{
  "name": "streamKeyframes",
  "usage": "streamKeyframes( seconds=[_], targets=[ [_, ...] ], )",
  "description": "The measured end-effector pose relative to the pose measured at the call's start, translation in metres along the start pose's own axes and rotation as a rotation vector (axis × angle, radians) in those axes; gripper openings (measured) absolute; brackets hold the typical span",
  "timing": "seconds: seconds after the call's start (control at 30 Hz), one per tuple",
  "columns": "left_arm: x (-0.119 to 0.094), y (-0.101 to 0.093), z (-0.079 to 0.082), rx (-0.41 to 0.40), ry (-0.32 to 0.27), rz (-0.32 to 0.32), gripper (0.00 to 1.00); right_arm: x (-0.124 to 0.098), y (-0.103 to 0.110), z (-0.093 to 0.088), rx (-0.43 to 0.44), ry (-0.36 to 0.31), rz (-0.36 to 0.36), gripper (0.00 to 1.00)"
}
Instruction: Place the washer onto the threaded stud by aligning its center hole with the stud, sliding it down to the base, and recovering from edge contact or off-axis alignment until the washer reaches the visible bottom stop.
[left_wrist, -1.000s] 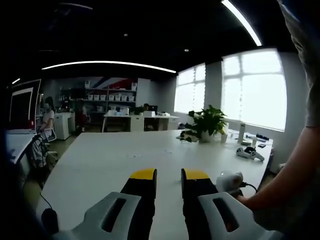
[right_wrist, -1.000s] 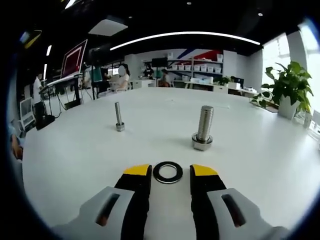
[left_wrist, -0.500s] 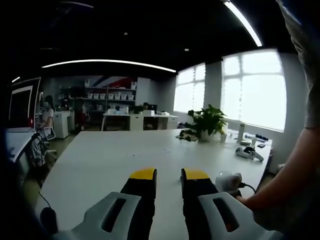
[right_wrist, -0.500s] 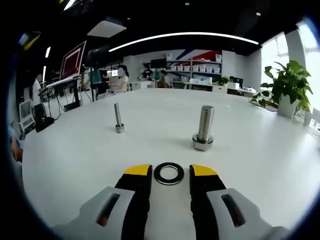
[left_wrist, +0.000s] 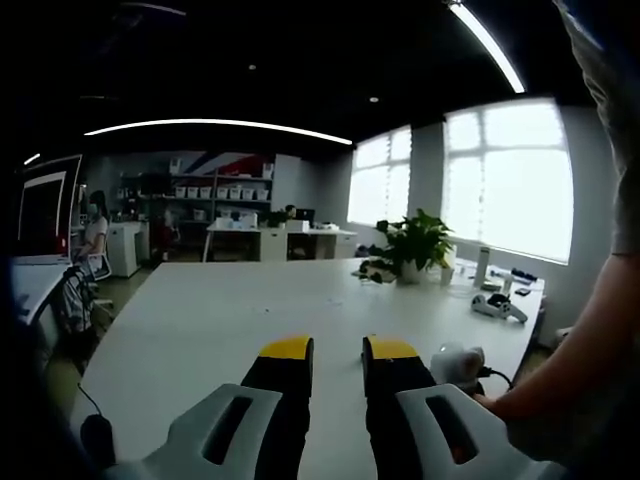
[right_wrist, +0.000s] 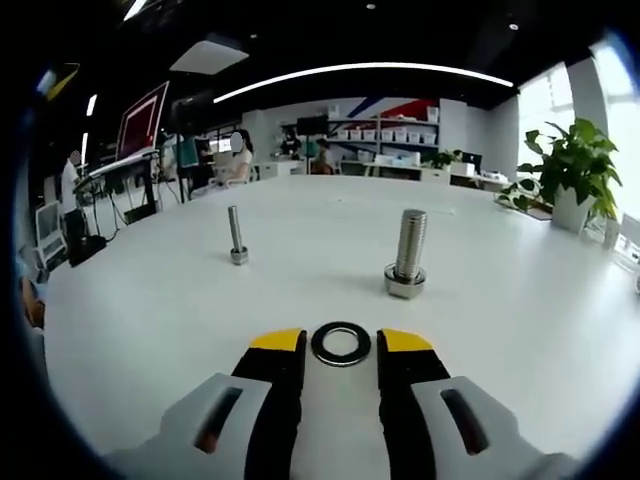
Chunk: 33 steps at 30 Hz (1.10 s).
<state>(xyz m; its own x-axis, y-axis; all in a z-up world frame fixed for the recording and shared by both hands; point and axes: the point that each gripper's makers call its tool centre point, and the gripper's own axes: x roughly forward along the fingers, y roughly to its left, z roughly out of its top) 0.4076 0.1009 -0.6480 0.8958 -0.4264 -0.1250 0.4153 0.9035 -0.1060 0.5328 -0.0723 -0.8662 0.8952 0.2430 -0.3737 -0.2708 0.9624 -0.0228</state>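
The washer (right_wrist: 341, 344) lies flat on the white table (right_wrist: 500, 300), framed between the parted, empty jaws of the right gripper (right_wrist: 340, 346) for pickup; the threaded stud (right_wrist: 406, 268) stands upright beyond, far right. The left gripper (left_wrist: 338, 350) is held released, clear of the work

My washer (right_wrist: 341, 343), a dark flat ring, lies flat on the white table (right_wrist: 150, 310). The large threaded stud (right_wrist: 407, 254) stands upright beyond it, mid-table, apart.
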Motion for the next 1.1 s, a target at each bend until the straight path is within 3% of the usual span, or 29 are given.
streamKeyframes(
  seconds=[0.37, 0.67, 1.1],
  targets=[
    [0.0001, -0.0008, -0.0004, -0.001, 0.001, -0.004, 0.18, 0.0029, 0.0016, 0.0011, -0.004, -0.005, 0.008, 0.27],
    [0.0001, -0.001, 0.0002, -0.003, -0.002, -0.005, 0.17, -0.0007, 0.0007, -0.0008, 0.006, 0.04, 0.002, 0.26],
    [0.0006, -0.0021, -0.0015, -0.004, 0.005, -0.011, 0.17, 0.0031, 0.0031, 0.0008, -0.013, 0.018, 0.012, 0.25]
  ],
)
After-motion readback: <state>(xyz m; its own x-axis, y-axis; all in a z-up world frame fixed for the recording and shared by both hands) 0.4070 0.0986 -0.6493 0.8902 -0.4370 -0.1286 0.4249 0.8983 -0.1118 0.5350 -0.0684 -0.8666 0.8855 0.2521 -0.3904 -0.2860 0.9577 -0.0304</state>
